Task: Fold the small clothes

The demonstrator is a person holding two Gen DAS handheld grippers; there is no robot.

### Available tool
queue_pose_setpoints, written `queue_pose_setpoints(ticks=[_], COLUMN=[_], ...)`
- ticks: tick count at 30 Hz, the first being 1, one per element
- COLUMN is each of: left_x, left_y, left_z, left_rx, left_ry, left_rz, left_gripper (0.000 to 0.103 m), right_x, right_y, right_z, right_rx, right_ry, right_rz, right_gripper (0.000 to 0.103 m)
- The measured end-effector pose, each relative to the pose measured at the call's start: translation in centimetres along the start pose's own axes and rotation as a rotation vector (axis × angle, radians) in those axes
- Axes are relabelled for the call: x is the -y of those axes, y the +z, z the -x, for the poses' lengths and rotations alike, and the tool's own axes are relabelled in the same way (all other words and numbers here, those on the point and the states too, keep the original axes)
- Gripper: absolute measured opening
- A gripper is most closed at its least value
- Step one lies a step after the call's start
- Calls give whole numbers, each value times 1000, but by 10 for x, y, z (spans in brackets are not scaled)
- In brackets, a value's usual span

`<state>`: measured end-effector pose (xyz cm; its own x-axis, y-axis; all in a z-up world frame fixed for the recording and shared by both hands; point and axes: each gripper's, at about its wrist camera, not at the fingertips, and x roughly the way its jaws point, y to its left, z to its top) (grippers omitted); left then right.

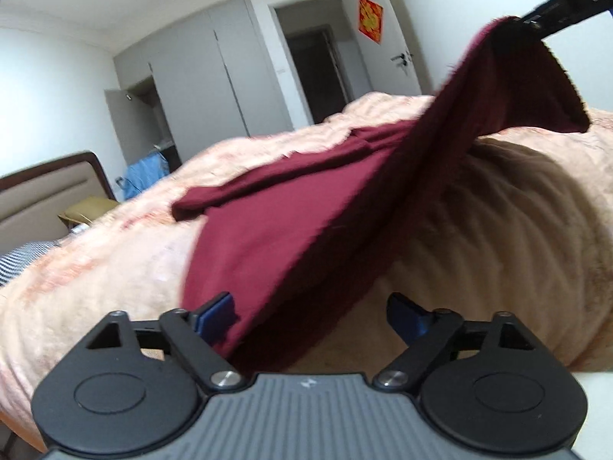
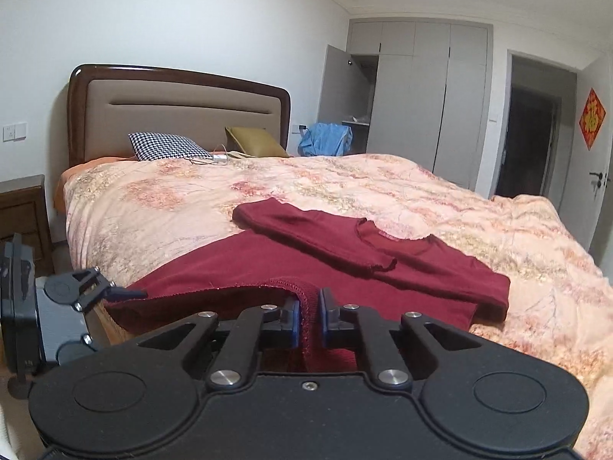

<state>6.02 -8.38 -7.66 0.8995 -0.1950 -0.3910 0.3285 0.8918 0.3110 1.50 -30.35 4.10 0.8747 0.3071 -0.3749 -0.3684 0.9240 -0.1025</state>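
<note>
Nearest in the right wrist view, the right gripper (image 2: 309, 320) has its blue pads pressed together on the stitched hem of the maroon top (image 2: 245, 264), pinching that edge and holding it raised off the bed (image 2: 161, 207); in the left wrist view the left gripper (image 1: 308, 316) stands spread, with the near corner of the cloth lying between its fingers (image 1: 216, 316) though the pads do not press on it.

The garment looks light, thin and limp, a soft knit that sags in a slack curve from the held hem to the bedspread; it should drape and slide rather than keep any shape, so the firmest places to take hold are likely the sewn hem and the corners, where the fabric is doubled.

Farther off, the rest of the top lies flat on the floral bedspread; one sleeve (image 2: 306, 237) is already laid across the chest; the neckline (image 2: 390, 230) sits beyond it. Its long axis runs from the hem at the grippers away toward the collar, slanting right in the right wrist view; the collar end points to the far side of the bed.
</note>
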Motion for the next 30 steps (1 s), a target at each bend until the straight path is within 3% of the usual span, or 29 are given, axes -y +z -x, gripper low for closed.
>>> queue_pose_setpoints(ticks=[7, 9, 12, 18, 23, 26, 30], left_x=[-36, -42, -53, -63, -72, -73, -78], left_y=[-4, -3, 0, 15, 34, 42, 47], left_z=[6, 8, 16, 37, 74, 107, 150], left_rx=[38, 42, 62, 154, 235, 271, 237], left_ry=[51, 50, 14, -6, -18, -36, -107], left_rz=[4, -22, -38, -90, -50, -63, -55], left_gripper=[52, 28, 9, 5, 5, 5, 5], right_x=[1, -1, -15, -40, -47, -53, -52], right_y=[-4, -8, -17, -29, -20, -11, 6], right_z=[11, 13, 15, 33, 66, 95, 138], right_rx=[-1, -9, -23, 14, 70, 64, 23], right_ry=[-36, -56, -103, -191, -219, -175, -70], right_rz=[12, 32, 130, 281, 338, 386, 360], right_gripper=[8, 7, 5, 4, 4, 4, 4])
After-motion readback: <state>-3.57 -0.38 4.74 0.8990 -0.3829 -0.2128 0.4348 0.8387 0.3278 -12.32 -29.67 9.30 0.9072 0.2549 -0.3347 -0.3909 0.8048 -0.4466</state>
